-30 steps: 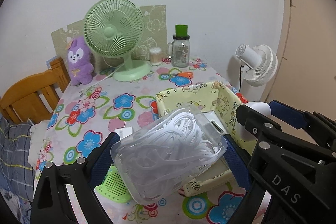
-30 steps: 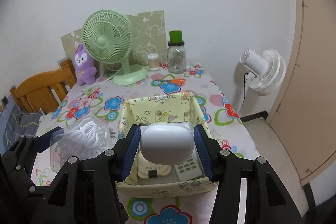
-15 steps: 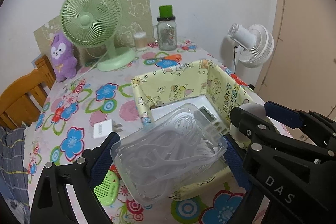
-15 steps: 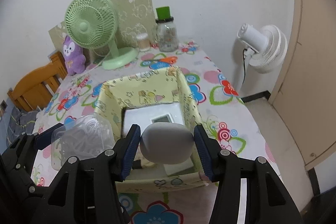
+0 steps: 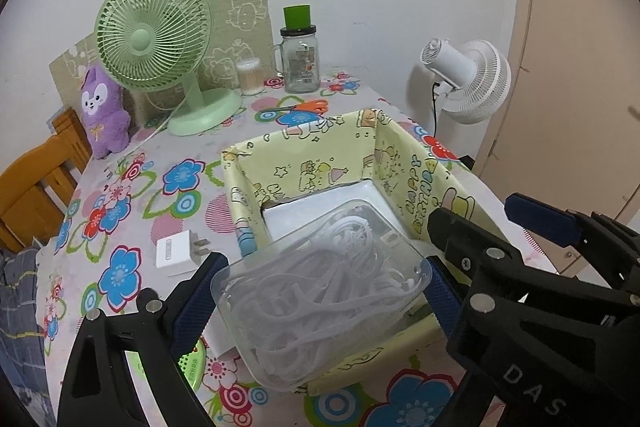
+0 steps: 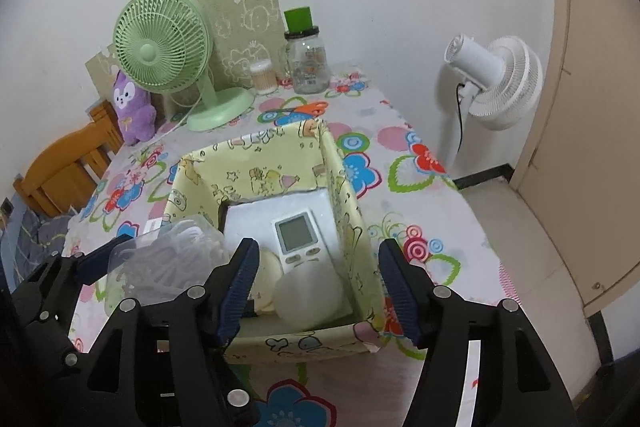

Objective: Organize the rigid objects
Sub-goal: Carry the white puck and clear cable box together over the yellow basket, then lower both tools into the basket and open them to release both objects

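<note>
My left gripper (image 5: 320, 287) is shut on a clear plastic box of white cables (image 5: 320, 291), held above the near left corner of the yellow cartoon-print storage box (image 5: 308, 147). It also shows in the right wrist view (image 6: 168, 259). My right gripper (image 6: 316, 287) is open above the storage box (image 6: 260, 155). A white rounded case (image 6: 312, 297) lies inside the box under it, beside a white remote with a screen (image 6: 298, 237) and a cream round item (image 6: 266, 275).
A white plug adapter (image 5: 176, 253) and a green perforated item (image 5: 192, 359) lie on the floral tablecloth left of the box. A green fan (image 5: 156, 39), purple plush (image 5: 102, 111), jar (image 5: 300, 61), swab pot (image 5: 250, 77) and orange scissors (image 5: 300, 107) stand behind. A white fan (image 5: 468, 79) is right of the table.
My right gripper has opened and the white rounded case now lies in the storage box. My left gripper has carried the clear box further over the storage box.
</note>
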{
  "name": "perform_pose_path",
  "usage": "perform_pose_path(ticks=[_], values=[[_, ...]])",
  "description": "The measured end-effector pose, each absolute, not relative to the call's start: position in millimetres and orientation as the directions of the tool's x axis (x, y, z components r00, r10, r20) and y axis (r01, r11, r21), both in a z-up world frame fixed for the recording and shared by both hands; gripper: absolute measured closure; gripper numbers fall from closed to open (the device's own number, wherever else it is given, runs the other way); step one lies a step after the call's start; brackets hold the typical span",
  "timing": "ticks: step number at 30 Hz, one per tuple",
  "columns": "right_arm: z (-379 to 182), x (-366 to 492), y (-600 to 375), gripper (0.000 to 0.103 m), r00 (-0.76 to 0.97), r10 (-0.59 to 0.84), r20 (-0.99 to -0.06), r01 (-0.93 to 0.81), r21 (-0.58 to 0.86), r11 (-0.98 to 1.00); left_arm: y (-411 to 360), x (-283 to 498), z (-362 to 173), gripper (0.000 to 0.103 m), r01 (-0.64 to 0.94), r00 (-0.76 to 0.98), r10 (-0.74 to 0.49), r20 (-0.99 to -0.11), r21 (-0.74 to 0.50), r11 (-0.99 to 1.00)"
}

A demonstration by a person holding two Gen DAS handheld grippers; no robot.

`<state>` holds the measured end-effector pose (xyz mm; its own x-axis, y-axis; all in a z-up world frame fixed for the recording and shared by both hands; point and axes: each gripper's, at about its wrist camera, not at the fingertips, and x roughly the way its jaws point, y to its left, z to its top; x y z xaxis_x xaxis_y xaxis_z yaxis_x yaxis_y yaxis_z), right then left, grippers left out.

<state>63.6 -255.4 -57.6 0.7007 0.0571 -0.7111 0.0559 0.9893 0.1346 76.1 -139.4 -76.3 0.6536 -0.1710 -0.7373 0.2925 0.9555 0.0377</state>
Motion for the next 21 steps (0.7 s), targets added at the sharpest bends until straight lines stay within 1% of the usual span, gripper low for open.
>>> perform_pose_path(ticks=[5, 10, 13, 21], values=[[-54.5, 62.7, -260.4, 0.034, 0.71, 0.035, -0.703, 0.069, 0.119, 0.99, -147.7, 78.2, -76.8, 0.006, 0.309, 0.646, -0.187, -0.74, 0.03, 0.95], [-55.1, 65.6, -269.3, 0.028, 0.719, -0.002, -0.695, 0.098, 0.099, 0.99, -158.9, 84.1, -81.0, 0.006, 0.339, 0.621, -0.213, -0.754, 0.014, 0.941], [-59.6, 70.3, -274.8, 0.027, 0.711, -0.007, -0.704, 0.11, 0.101, 0.989, -166.5, 90.1, -86.7, 0.006, 0.353, 0.597, -0.226, -0.769, -0.001, 0.936], [-75.0, 79.9, -284.1, 0.027, 0.682, -0.003, -0.731, 0.128, 0.115, 0.985, -175.0, 97.2, -99.7, 0.005, 0.353, 0.564, -0.215, -0.797, -0.003, 0.936]])
